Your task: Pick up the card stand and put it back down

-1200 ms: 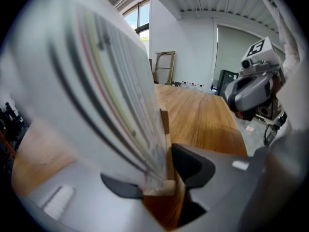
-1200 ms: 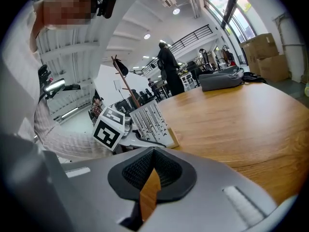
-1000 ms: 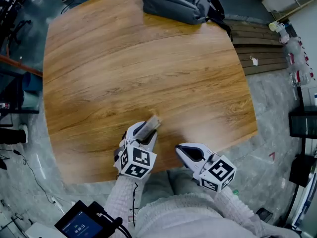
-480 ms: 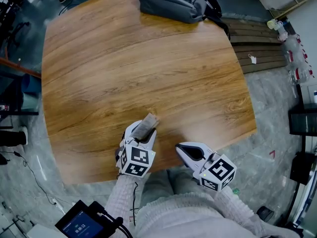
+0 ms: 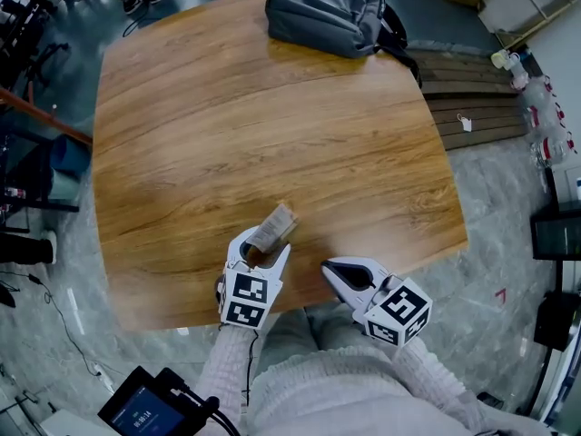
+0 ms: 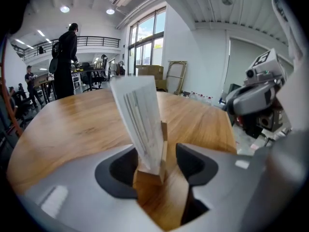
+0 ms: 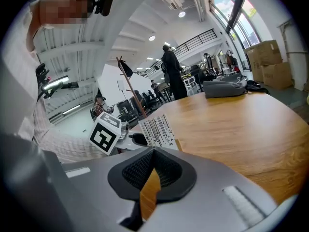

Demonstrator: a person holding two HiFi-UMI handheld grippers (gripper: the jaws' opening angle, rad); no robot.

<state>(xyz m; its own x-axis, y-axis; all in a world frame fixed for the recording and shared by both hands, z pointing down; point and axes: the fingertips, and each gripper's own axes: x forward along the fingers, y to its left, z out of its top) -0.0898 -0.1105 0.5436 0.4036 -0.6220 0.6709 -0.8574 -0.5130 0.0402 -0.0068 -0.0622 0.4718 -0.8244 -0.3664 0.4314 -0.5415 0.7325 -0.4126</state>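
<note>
the card stand (image 5: pixel 272 227) is standing on the wooden table (image 5: pixel 272 125), close to the near edge and a little left of its middle. it is a small wooden block (image 6: pixel 148 174) with a white printed card (image 6: pixel 142 122) rising from its slot and leaning slightly.

the left gripper (image 5: pixel 259 246) is reaching in over the near edge, and its jaws are opening with the stand's base between them. in the left gripper view (image 6: pixel 157 166) the dark pads are sitting on either side of the block; bare wood is showing between the block and the right pad, and the left pad is lying just beside the card without visibly pressing on it. the base is resting flat on the surface.

the right gripper (image 5: pixel 327 269) is hovering at the near edge, to the right of the stand and apart from it. its jaws are meeting tip to tip in the right gripper view (image 7: pixel 153 166), with nothing between them.

a grey backpack (image 5: pixel 327 12) is lying at the far edge of the table, well apart from the stand.
</note>
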